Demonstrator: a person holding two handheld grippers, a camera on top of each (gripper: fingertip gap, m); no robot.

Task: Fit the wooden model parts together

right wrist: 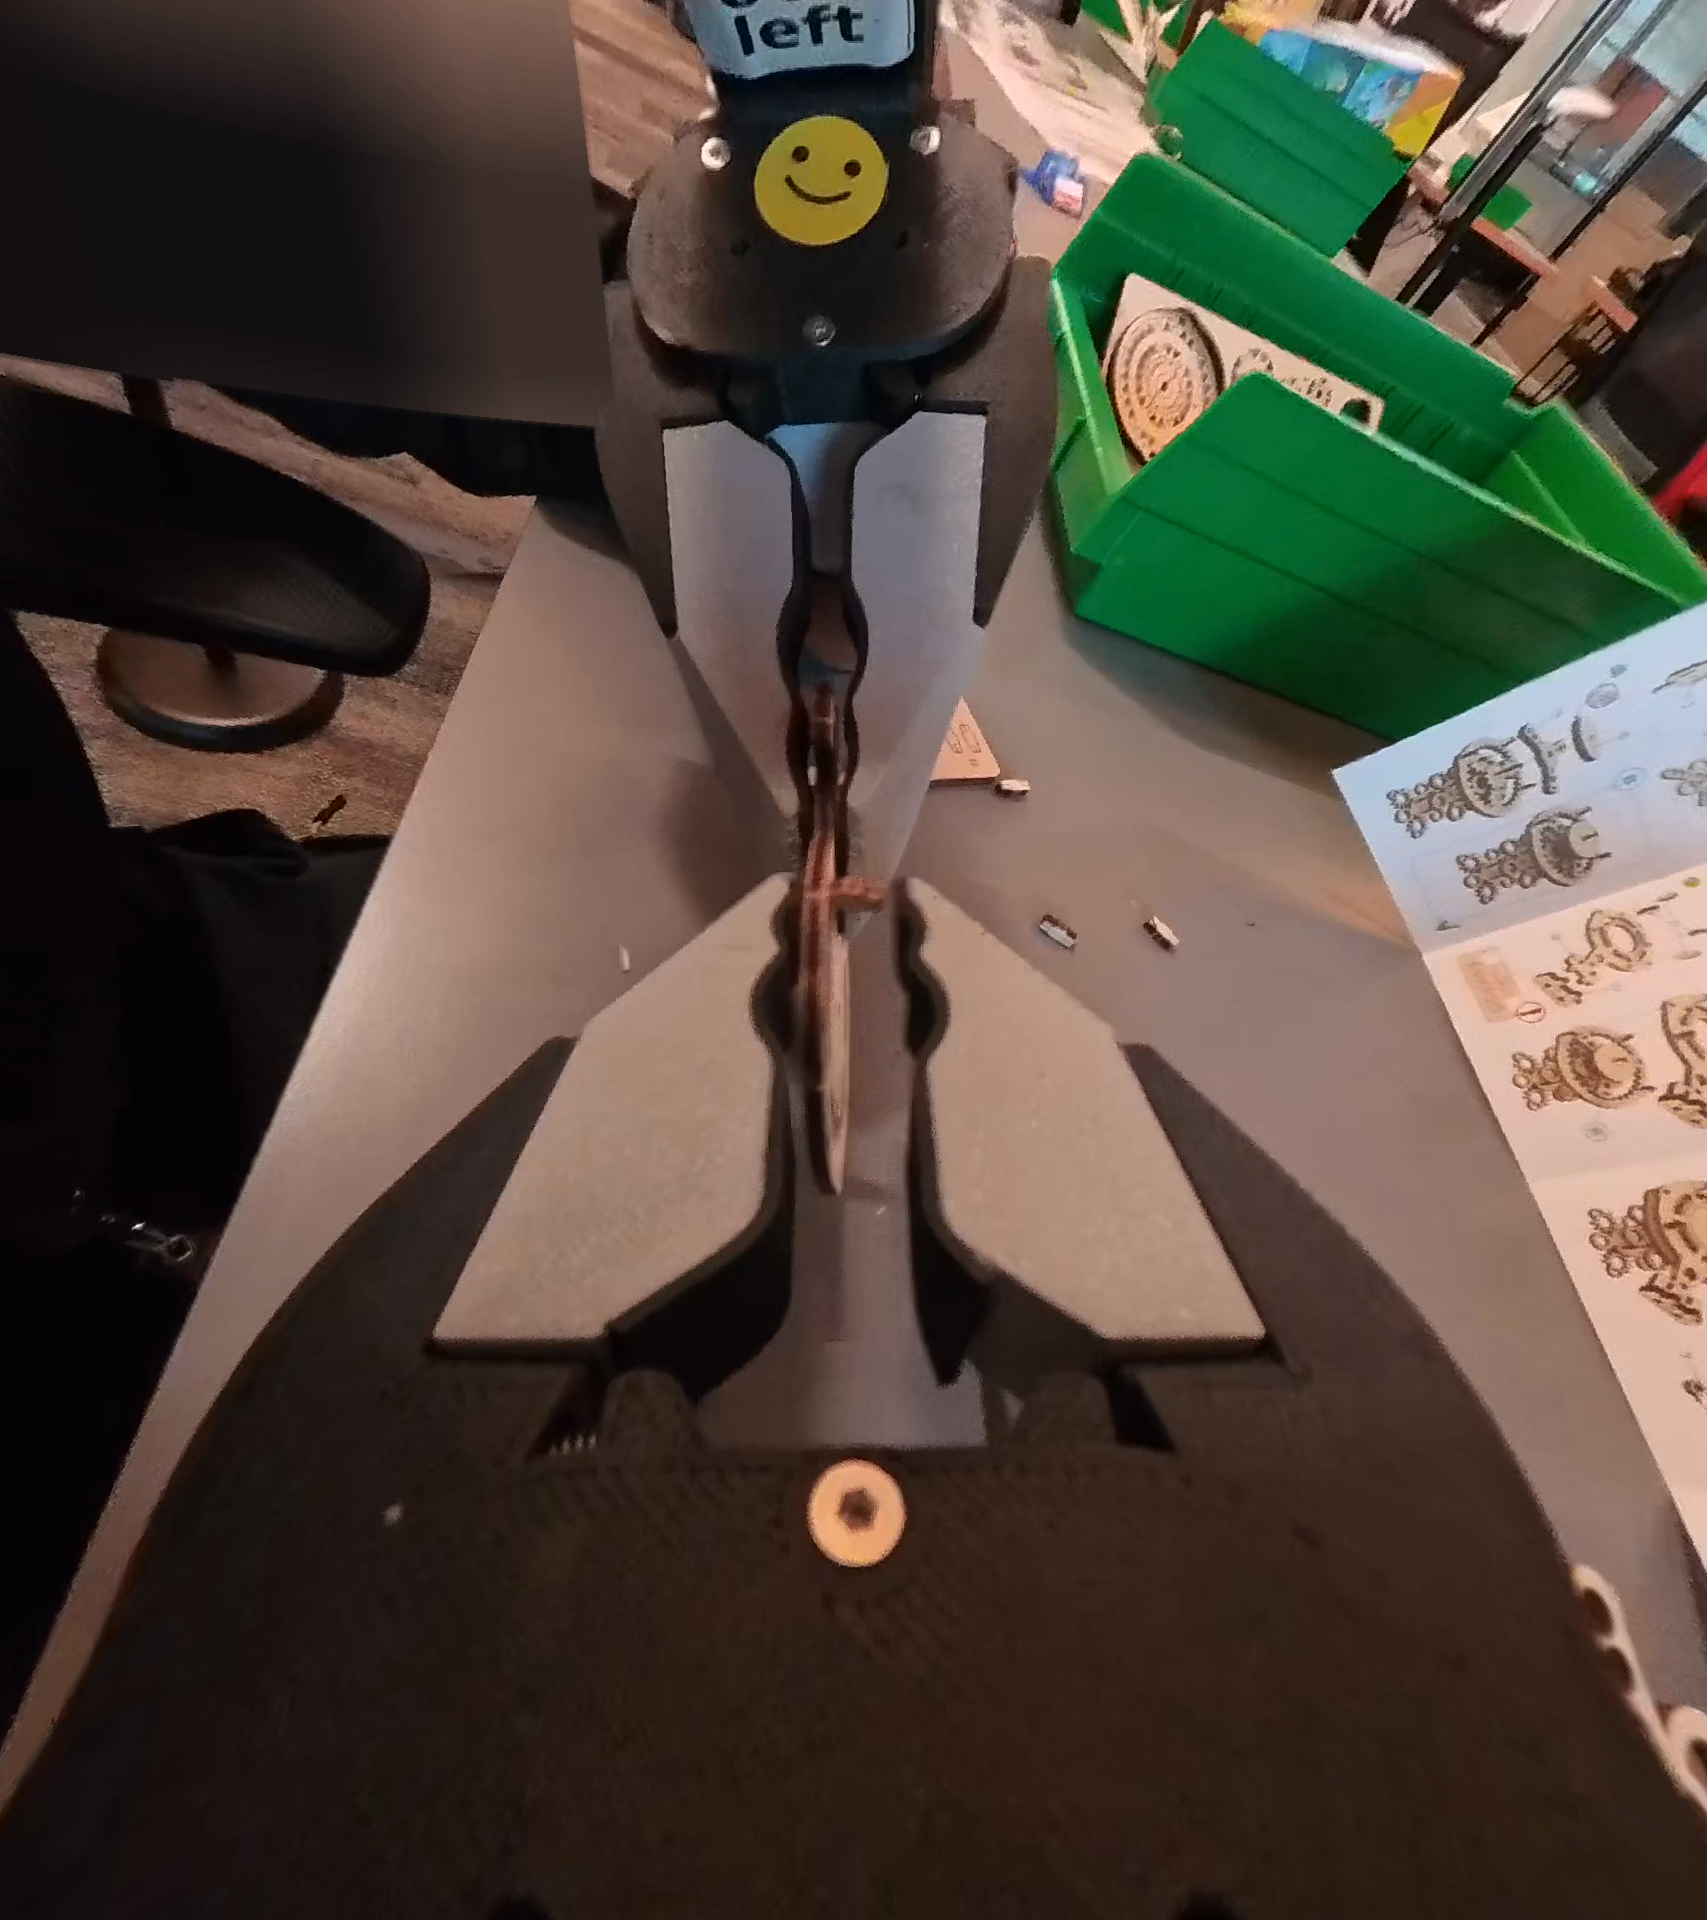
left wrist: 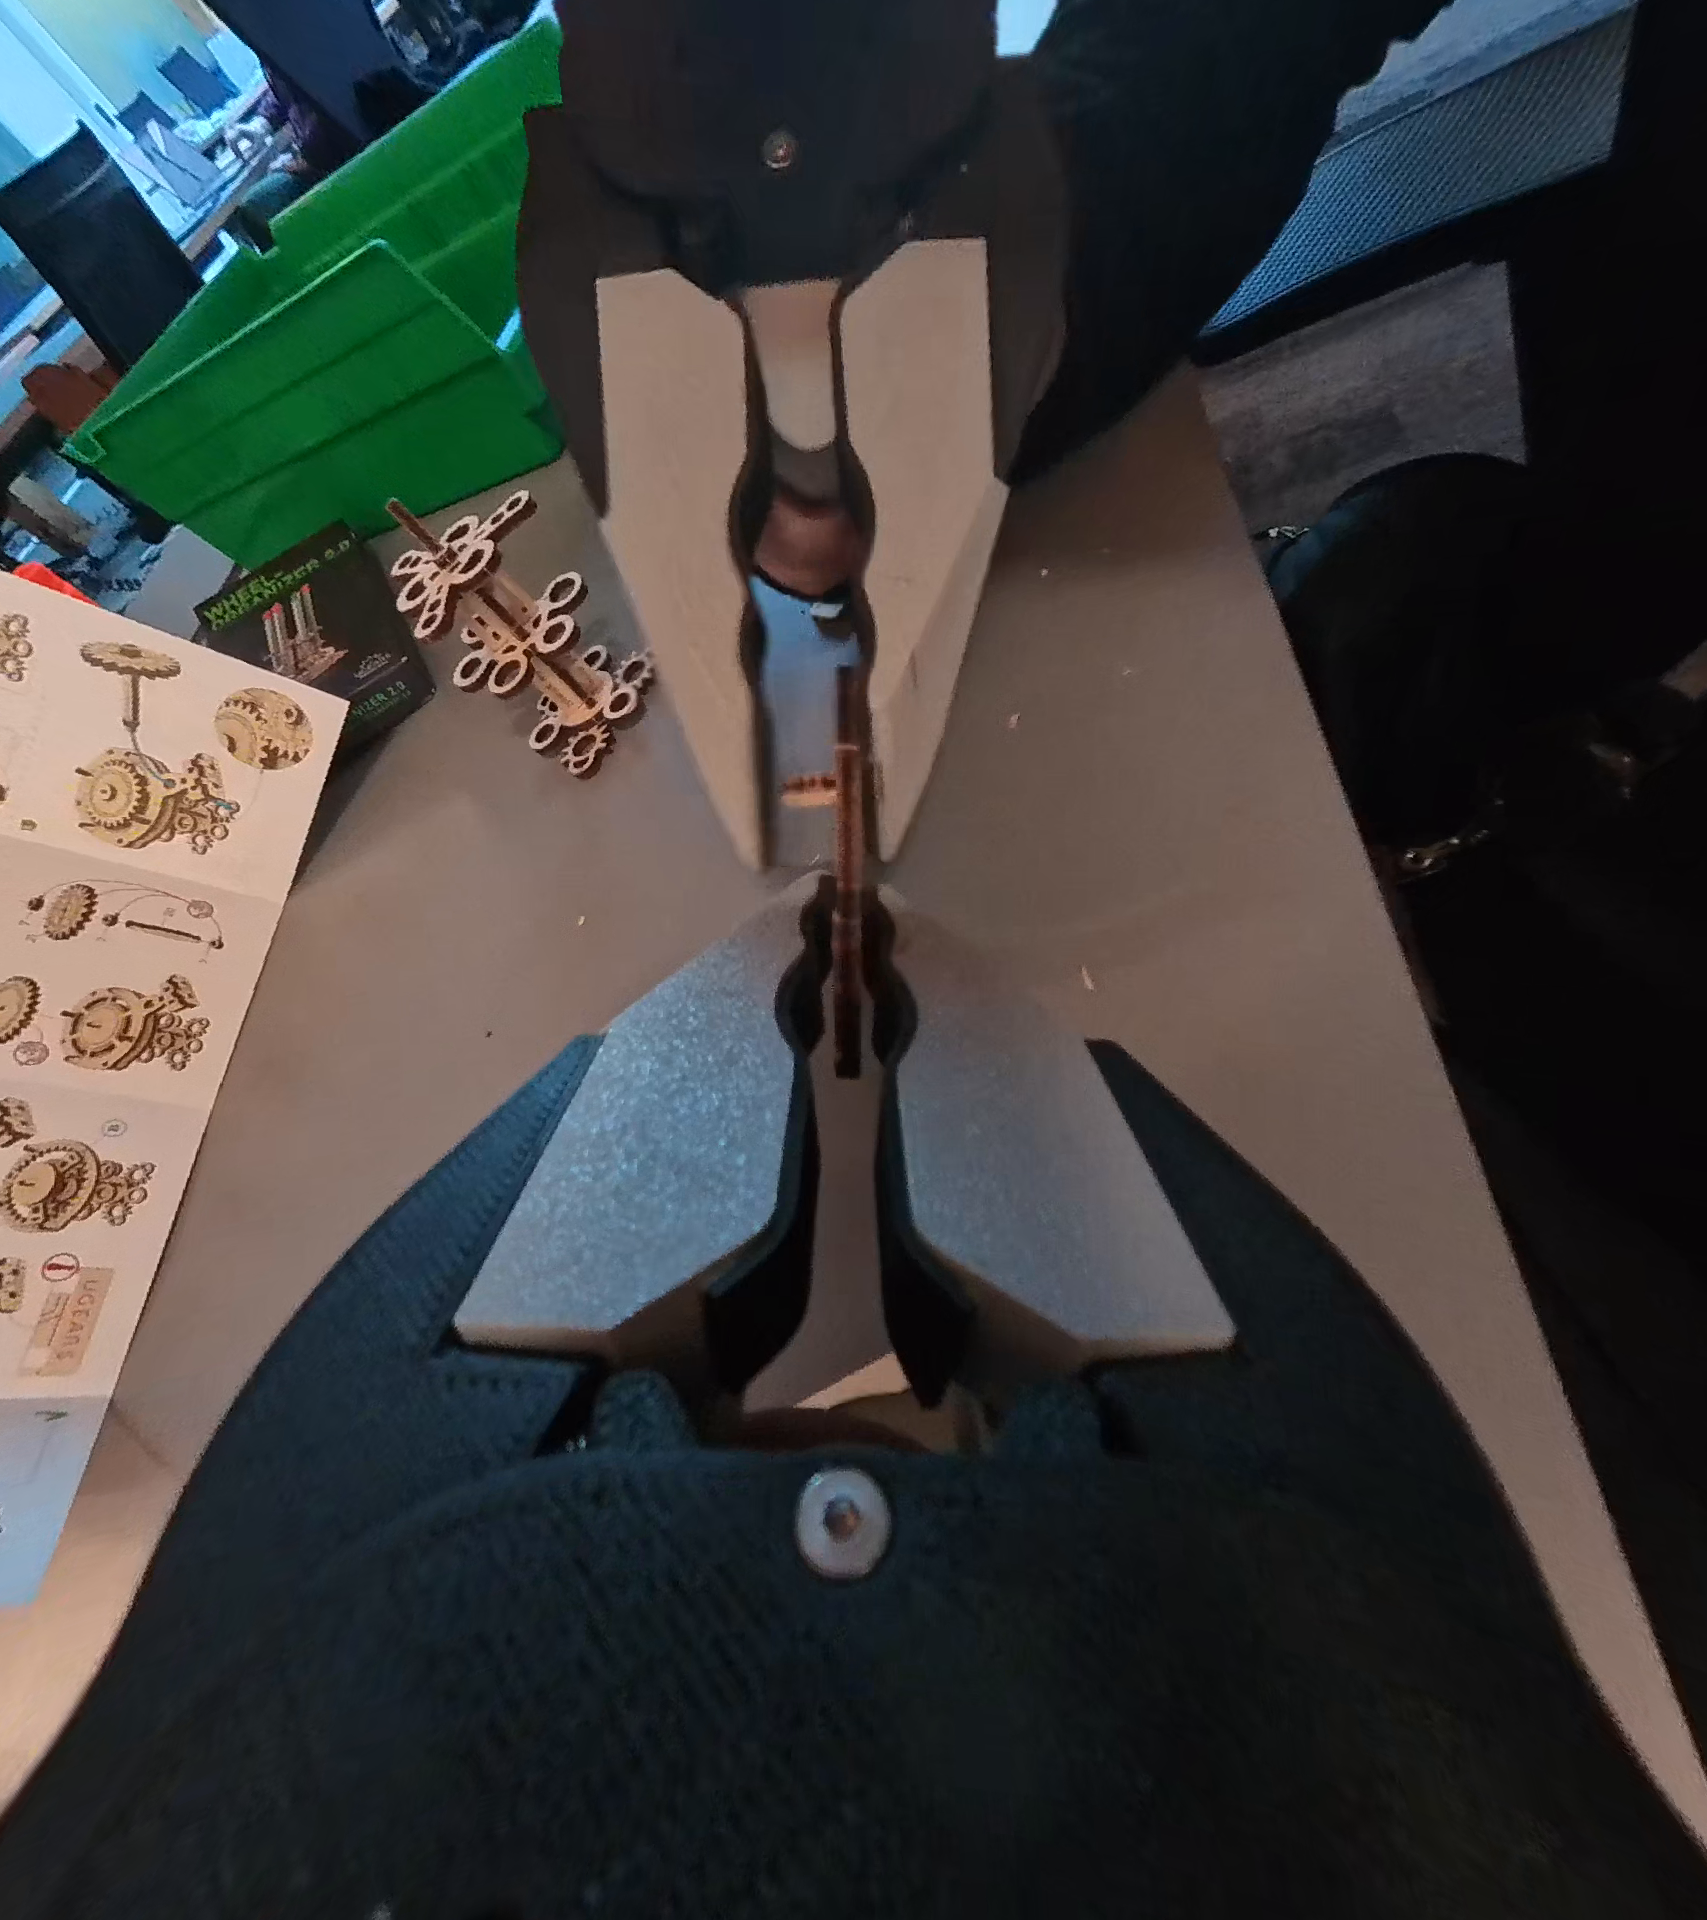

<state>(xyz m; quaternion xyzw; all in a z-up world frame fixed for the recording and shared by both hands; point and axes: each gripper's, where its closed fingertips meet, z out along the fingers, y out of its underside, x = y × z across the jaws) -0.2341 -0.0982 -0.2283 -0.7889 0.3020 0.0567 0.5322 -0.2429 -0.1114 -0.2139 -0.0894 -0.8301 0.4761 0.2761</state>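
Wooden model parts meet in mid-air above the grey tabletop (left wrist: 1088, 727): the left hand-held gripper (left wrist: 847, 914) pinches a thin wooden strip (left wrist: 847, 966) edge-on, while the right hand-held gripper (right wrist: 844, 914) faces it tip to tip, clamped on a flat wooden disc (right wrist: 828, 1049). An instruction sheet (left wrist: 80, 935) lies beside them.

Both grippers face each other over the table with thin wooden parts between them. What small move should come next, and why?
Probably a gentle push of the right gripper toward the left gripper. The left is shut on a dark wooden strip, the right holds a flat wooden disc, and the two parts already meet, tip to tip. Whether they are fully seated cannot be told.
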